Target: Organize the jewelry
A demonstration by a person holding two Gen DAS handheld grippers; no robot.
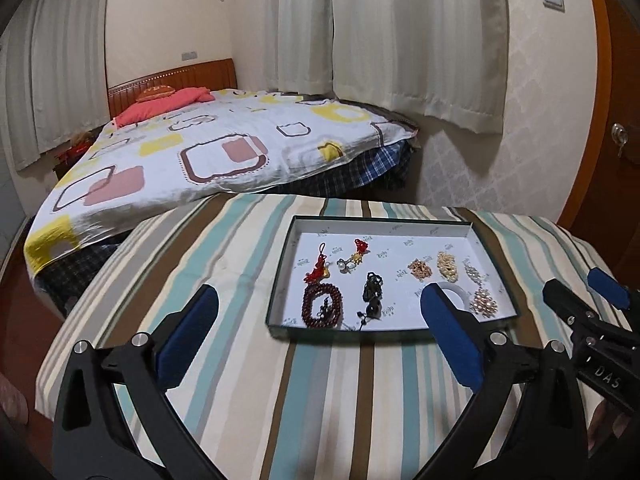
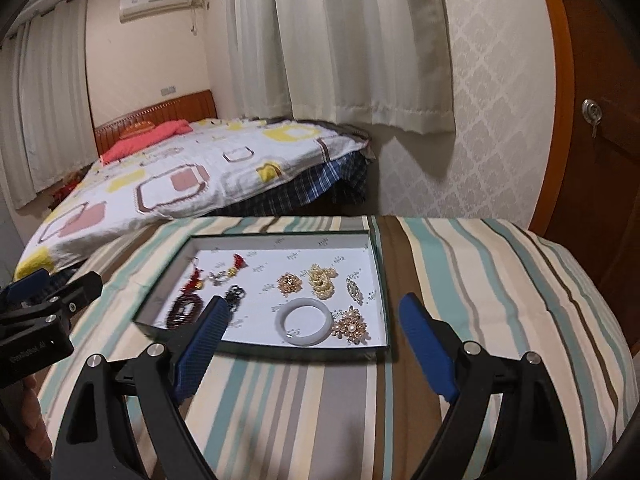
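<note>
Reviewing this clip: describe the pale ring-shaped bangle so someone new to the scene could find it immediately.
Start at the shallow white-lined tray on the striped tablecloth. Look along the tray's near edge, right of centre: the bangle lies flat there, just left of a gold-and-pearl brooch. It is the only smooth, plain, milky-white hoop; everything around it is beaded, knotted or clustered.

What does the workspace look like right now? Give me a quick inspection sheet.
Surface: striped tablecloth, bare around the tray.
Job's things: shallow tray holding a white bangle, pearl brooch, pearl cluster, gold piece, dark red bead bracelet, red tassel charms.
Clutter: nothing seen.
Grippers: left gripper and right gripper both open, empty, short of the tray.
Cables: nothing seen.
Surroundings: bed, curtains, wooden door.
</note>
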